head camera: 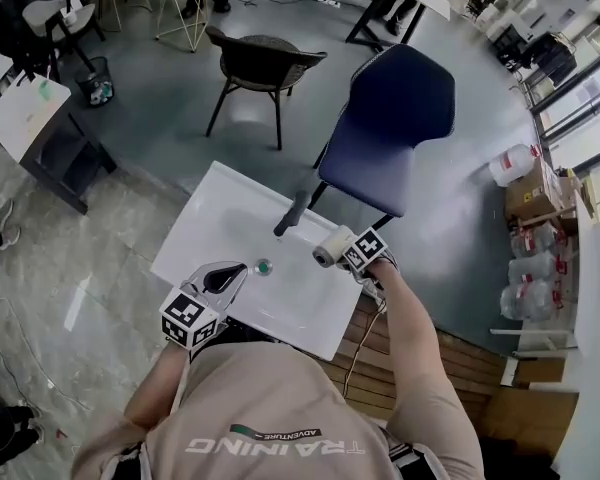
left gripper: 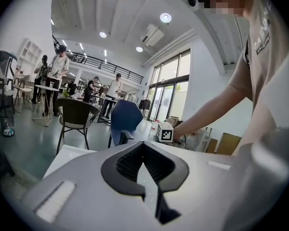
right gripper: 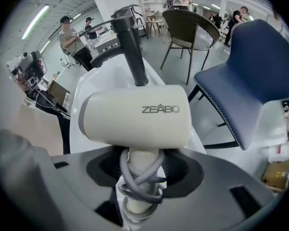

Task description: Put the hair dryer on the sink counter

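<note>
Over the right side of the white tabletop (head camera: 208, 220), the right tool (head camera: 342, 252) clamps the hair dryer (head camera: 330, 248) by its handle.
From the head view only the dryer's pale barrel shows, just right of the dark faucet (head camera: 291, 214); whether it touches the surface cannot be told. The right gripper view adds a grey cord (right gripper: 137, 174) wound round the handle between the jaws, with the handle's lower end cut off. The left tool (head camera: 236, 271) hangs over the near left of the basin beside the drain (head camera: 263, 266), its jaw tips together on nothing. The person's torso hides the near edge of the tabletop.
</note>
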Motion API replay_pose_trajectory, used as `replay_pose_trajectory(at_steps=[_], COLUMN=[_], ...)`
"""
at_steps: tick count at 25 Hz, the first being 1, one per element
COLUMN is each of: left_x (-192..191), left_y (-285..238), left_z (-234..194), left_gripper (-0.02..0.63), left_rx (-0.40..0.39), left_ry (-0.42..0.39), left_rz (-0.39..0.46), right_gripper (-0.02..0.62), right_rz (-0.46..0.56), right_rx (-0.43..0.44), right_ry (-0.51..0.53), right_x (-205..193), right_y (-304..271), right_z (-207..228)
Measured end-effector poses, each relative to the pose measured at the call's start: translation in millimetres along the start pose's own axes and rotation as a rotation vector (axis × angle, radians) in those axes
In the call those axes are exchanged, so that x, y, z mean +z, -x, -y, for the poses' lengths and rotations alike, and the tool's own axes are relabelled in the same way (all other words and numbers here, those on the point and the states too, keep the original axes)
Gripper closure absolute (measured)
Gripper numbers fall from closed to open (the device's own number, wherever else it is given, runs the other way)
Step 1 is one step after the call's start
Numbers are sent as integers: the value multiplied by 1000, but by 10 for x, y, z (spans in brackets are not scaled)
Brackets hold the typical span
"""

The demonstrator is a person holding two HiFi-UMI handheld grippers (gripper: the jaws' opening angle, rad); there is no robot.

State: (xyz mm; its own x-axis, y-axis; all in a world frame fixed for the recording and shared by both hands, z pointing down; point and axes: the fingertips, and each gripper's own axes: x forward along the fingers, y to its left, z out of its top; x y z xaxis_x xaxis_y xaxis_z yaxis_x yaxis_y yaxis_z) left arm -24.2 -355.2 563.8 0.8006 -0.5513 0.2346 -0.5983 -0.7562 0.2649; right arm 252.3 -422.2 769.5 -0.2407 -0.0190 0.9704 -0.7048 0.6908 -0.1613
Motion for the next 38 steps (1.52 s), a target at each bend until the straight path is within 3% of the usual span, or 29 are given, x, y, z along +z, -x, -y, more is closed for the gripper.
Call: replay_pose_trajectory(at_steps=[9, 16, 33, 38], left_x=[-44, -64, 8, -20], left_y=[199, 267, 267, 105], left_z=[-156, -263, -476, -472], left_gripper=[598, 598, 598, 599], left_rx=[88, 135, 174, 155], left_ry=[25, 32, 40, 54], left_rz=[-23, -37, -54, -64], right_gripper=[379, 379, 379, 379], right_rz=[-117, -218, -304, -266], right_rx=[14, 26, -14, -24], right_ry=[114, 288, 395, 410], right_x=[7, 55, 139, 156], right_y=[-222, -336, -501, -528], right_z=[42, 81, 259, 307])
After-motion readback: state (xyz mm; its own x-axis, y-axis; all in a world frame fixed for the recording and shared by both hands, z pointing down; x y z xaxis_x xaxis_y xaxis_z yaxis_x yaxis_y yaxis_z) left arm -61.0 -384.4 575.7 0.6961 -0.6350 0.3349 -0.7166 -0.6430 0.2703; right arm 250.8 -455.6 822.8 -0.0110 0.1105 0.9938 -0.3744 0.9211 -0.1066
